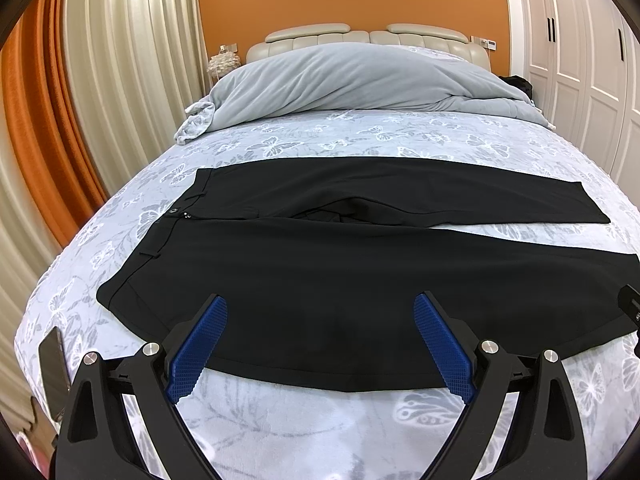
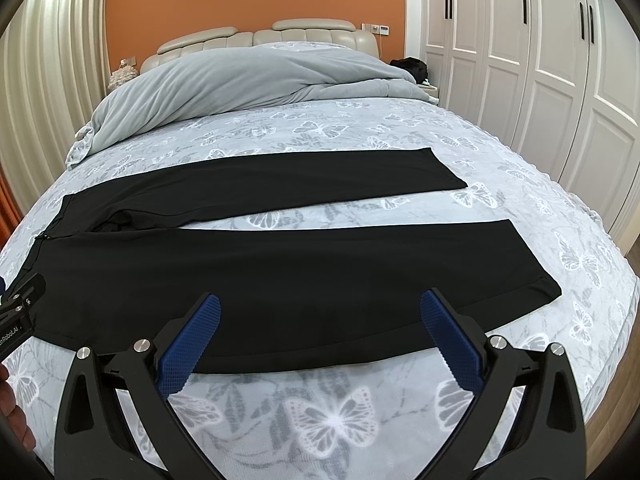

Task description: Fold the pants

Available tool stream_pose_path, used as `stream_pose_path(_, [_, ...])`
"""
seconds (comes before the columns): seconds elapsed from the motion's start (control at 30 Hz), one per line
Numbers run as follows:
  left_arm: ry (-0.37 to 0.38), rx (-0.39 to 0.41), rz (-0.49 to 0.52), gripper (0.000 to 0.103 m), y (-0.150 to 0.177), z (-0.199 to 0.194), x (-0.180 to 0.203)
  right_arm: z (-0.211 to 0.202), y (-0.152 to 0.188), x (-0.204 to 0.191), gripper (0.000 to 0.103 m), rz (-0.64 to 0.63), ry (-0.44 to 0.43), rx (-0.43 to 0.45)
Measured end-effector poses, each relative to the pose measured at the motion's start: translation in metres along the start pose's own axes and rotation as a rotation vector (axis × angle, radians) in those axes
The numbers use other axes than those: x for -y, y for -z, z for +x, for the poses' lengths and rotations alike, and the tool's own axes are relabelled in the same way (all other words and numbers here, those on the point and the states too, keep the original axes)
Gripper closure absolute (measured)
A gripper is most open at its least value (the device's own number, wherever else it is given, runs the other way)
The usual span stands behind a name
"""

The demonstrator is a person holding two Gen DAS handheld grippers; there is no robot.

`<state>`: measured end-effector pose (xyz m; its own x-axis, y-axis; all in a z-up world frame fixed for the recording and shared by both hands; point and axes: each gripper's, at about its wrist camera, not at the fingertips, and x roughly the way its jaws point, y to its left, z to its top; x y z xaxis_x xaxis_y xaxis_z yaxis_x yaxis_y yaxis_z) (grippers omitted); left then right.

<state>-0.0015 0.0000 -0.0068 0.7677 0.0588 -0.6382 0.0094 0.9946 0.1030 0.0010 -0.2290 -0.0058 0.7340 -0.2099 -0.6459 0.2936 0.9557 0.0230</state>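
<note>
Black pants [image 1: 340, 272] lie flat across the bed, waistband at the left, both legs spread apart toward the right. They also show in the right wrist view [image 2: 280, 272]. My left gripper [image 1: 320, 304] is open and empty, hovering over the near edge of the near leg close to the waist. My right gripper [image 2: 320, 304] is open and empty over the near edge of the same leg, closer to the hem [image 2: 532, 256]. Each gripper's body shows at the edge of the other's view.
The bed [image 1: 280, 420] has a pale butterfly-print cover. A grey duvet [image 1: 352, 80] is heaped at the headboard. A phone [image 1: 54, 368] lies at the bed's near left corner. White wardrobes [image 2: 540, 60] stand on the right, curtains [image 1: 100, 60] on the left.
</note>
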Motion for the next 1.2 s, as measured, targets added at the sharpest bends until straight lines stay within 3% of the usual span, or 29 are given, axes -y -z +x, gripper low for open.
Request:
stream_pose_path(0.73, [-0.002, -0.004, 0.001, 0.011, 0.001, 0.000, -0.001, 0.001, 0.001, 0.002, 0.005, 0.001, 0.000, -0.004])
stream_pose_path(0.87, [0.038, -0.036, -0.015, 0.010, 0.000, 0.005, -0.008, 0.006, 0.000, 0.009, 0.005, 0.005, -0.004, -0.014])
stream_pose_path(1.03, [0.252, -0.173, -0.142, 0.009, -0.032, 0.035, -0.061, 0.026, -0.034, 0.037, 0.005, -0.004, -0.076, -0.064])
stream_pose_path(1.07, [0.263, -0.177, -0.164, 0.009, -0.043, 0.041, -0.075, 0.030, -0.043, 0.043, 0.005, -0.014, -0.083, -0.067])
stream_pose_path(1.17, [0.187, -0.128, -0.244, 0.009, -0.082, 0.063, -0.130, 0.054, -0.078, 0.074, 0.005, -0.015, -0.083, -0.086])
stream_pose_path(1.2, [0.132, -0.115, -0.258, 0.009, -0.100, 0.079, -0.152, 0.063, -0.089, 0.085, 0.005, -0.011, -0.081, -0.091])
